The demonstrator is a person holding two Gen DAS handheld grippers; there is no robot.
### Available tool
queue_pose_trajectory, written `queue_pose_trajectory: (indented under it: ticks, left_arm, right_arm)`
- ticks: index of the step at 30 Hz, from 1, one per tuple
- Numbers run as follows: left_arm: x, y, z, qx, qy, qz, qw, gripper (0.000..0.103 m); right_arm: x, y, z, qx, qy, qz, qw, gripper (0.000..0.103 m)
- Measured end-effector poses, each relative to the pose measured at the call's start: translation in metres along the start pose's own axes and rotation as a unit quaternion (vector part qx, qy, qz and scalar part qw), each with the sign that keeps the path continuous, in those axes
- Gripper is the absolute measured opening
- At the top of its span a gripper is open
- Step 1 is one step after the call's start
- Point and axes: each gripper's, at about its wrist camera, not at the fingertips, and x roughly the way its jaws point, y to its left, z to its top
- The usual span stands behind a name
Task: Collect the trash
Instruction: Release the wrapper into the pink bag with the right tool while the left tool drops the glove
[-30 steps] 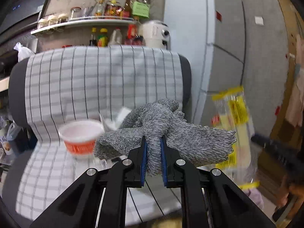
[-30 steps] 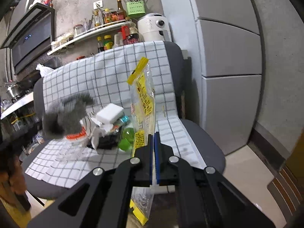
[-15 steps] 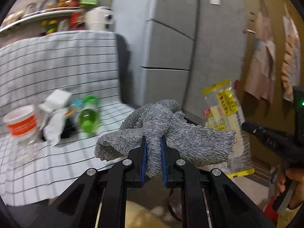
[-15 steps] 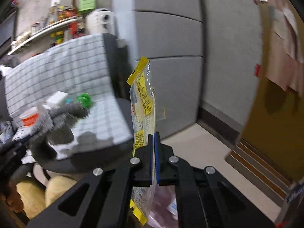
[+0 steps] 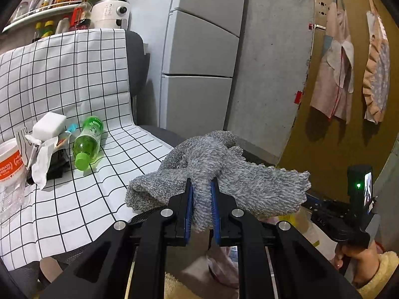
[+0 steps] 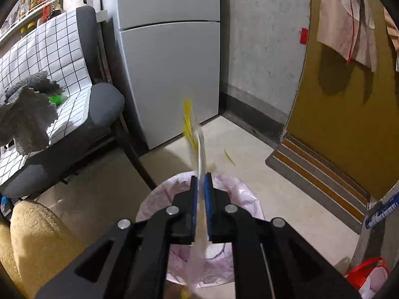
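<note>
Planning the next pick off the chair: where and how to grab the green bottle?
Grip the green bottle across its body, coming from above with the fingers spanning its width. It lies on its side on the checked cloth, cap toward the camera, wrappers close on its left, so the neck is likely tighter.

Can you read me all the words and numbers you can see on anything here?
No words or numbers here read clearly.
Green bottle label: too small to read.
White and orange cup: white marks on its orange band, too blurred.
Yellow and clear wrapper in the right claw: motion-blurred, unreadable.
Shelf bottles: labels too small.
Blue and white object at right edge: print unreadable.
</note>
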Motion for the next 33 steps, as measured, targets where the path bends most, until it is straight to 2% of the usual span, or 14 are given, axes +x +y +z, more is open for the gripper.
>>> queue_pose_trajectory:
  ticks: [6, 9, 15, 19, 23, 29, 30, 32, 33]
  left_arm:
    - [-0.001, -0.002, -0.002, 0.0, 0.004, -0.007, 1.0, 0.014]
    - [-0.003, -0.003, -0.003, 0.001, 0.008, -0.021, 0.9997, 0.014]
    - [0.004, -0.027, -0.003, 0.029, 0.027, -0.082, 0.9959, 0.014]
    - [0.022, -0.06, 0.0, 0.07, 0.042, -0.13, 0.9881, 0.015]
    - [0.047, -0.087, 0.002, 0.088, 0.068, -0.173, 0.9787, 0.015]
    - [0.086, -0.114, 0.0, 0.088, 0.109, -0.207, 0.9683, 0.023]
    - [0.09, -0.117, 0.0, 0.09, 0.111, -0.205, 0.9683, 0.025]
    - [0.097, -0.12, 0.001, 0.09, 0.114, -0.204, 0.9682, 0.037]
    - [0.099, -0.119, 0.001, 0.089, 0.114, -0.199, 0.9693, 0.038]
  right_arm:
    - [-0.015, -0.003, 0.013, 0.015, -0.024, 0.01, 1.0, 0.01]
    - [-0.033, -0.008, 0.025, 0.03, -0.052, 0.013, 0.998, 0.01]
    - [-0.067, -0.007, 0.049, 0.042, -0.103, 0.029, 0.993, 0.01]
    - [-0.085, -0.014, 0.061, 0.048, -0.132, 0.034, 0.989, 0.011]
    - [-0.096, -0.027, 0.062, 0.054, -0.153, 0.023, 0.987, 0.021]
    - [-0.092, -0.051, 0.059, 0.08, -0.149, 0.009, 0.986, 0.021]
    - [-0.091, -0.054, 0.058, 0.083, -0.148, 0.007, 0.985, 0.021]
    - [-0.087, -0.06, 0.057, 0.089, -0.144, 0.005, 0.986, 0.021]
    - [-0.086, -0.061, 0.056, 0.092, -0.142, 0.005, 0.986, 0.021]
